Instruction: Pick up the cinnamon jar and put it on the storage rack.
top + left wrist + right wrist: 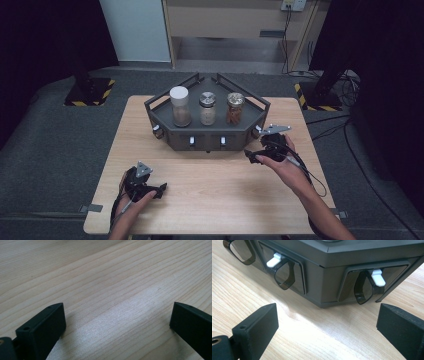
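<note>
Dispenser rack (207,131) sits at the table's far middle, its right-hand white lever (378,277) just beyond your right gripper (327,322), whose jaws stand spread and empty, while your left gripper (162,189), also spread, lies well apart, near left.

At frame centre in the high view we see a dark grey angular metal rack (200,135) standing upright on the table. In the right gripper view its front face fills the upper frame, where we note white toggle levers (378,277) behind smoky translucent loop handles (284,275).
</note>
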Action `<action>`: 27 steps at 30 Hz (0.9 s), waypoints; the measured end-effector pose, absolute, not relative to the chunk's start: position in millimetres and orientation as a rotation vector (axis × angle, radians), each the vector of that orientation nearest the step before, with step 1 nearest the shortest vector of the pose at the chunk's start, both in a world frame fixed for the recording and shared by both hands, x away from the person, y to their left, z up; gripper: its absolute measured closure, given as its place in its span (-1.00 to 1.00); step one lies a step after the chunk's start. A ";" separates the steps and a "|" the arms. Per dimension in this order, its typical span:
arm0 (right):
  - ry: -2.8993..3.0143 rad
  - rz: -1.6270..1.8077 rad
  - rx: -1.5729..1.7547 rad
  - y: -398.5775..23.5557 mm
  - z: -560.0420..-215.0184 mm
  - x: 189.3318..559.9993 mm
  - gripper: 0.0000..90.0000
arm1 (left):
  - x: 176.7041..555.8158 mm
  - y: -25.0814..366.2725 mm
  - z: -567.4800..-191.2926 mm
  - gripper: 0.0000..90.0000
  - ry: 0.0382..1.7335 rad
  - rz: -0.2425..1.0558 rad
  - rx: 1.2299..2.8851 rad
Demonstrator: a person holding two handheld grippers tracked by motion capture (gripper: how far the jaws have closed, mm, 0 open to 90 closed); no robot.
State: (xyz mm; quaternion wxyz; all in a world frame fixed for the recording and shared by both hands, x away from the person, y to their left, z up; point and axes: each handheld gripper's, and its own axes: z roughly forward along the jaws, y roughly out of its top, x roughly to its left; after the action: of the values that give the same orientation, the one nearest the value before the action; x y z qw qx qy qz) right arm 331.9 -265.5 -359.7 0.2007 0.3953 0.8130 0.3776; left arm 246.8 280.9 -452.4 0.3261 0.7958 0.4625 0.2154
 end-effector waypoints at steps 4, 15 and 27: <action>2.276 1.053 1.100 -266.7 -361.8 329.6 -0.91 | 246.8 280.9 -452.4 -1.00 1.212 0.565 2.085; 2.283 1.073 1.090 -268.3 -372.2 316.8 -0.91 | 246.8 280.8 -452.4 -1.00 1.212 0.565 2.085; 2.312 1.092 1.054 -261.7 -383.4 304.1 -0.92 | 246.8 280.8 -452.4 -1.00 1.212 0.565 2.085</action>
State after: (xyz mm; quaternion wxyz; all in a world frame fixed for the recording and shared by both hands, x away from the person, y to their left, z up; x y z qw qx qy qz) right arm 304.1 -261.7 -383.4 0.1868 0.3745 0.8213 0.3878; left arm 246.8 280.8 -452.4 0.3262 0.7956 0.4627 0.2156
